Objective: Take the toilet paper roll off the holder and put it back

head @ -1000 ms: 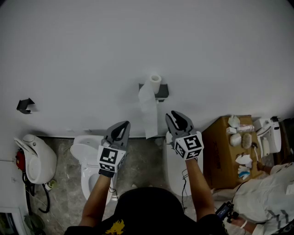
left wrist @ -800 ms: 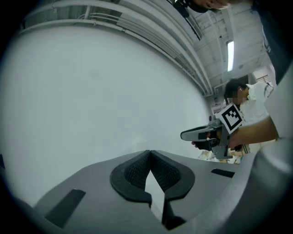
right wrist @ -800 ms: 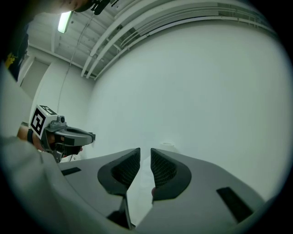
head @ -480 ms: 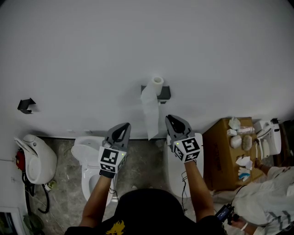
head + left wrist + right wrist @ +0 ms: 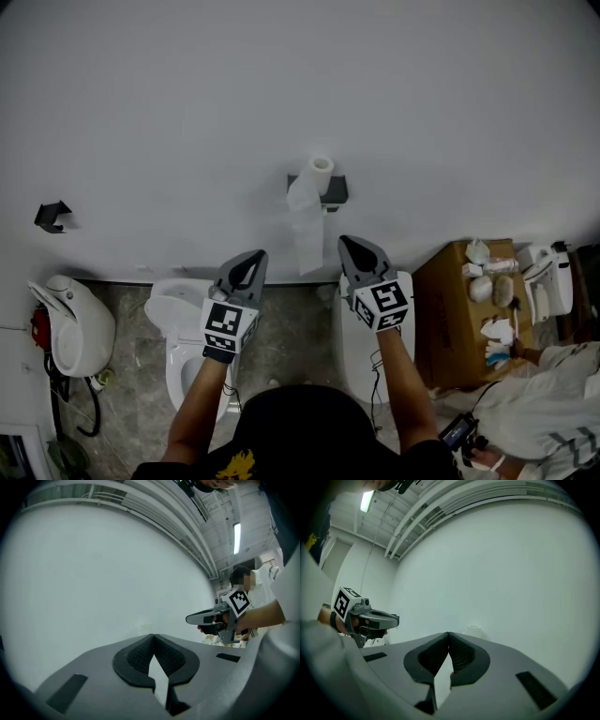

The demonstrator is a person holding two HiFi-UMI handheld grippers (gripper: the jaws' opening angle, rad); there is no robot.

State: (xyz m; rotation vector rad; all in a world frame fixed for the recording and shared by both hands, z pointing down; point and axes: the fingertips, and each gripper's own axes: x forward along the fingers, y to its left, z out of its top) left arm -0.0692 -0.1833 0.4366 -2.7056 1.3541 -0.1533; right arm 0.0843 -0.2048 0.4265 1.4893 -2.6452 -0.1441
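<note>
The white toilet paper roll (image 5: 321,168) sits on the dark wall holder (image 5: 334,191), and its loose tail (image 5: 307,230) hangs down the white wall. Both grippers are held below it, pointing at the wall. My left gripper (image 5: 253,257) is down and to the left of the tail, shut and empty, with its pads meeting (image 5: 153,636). My right gripper (image 5: 348,244) is just right of the tail's lower end. Its jaws are finishing closing: the pads touch (image 5: 448,634) with nothing between them. The roll's top (image 5: 475,629) peeks over the right jaws.
A white toilet (image 5: 180,330) stands under the left arm and a white tank (image 5: 360,349) under the right. A cardboard box (image 5: 458,319) with small items is at the right, beside a person in white (image 5: 539,403). A white fixture (image 5: 70,323) and a black hook (image 5: 51,216) are at the left.
The right gripper's jaws, slightly apart a second ago, have come together, and that gripper has drawn back a little from the hanging tail. The left gripper has hardly moved.
</note>
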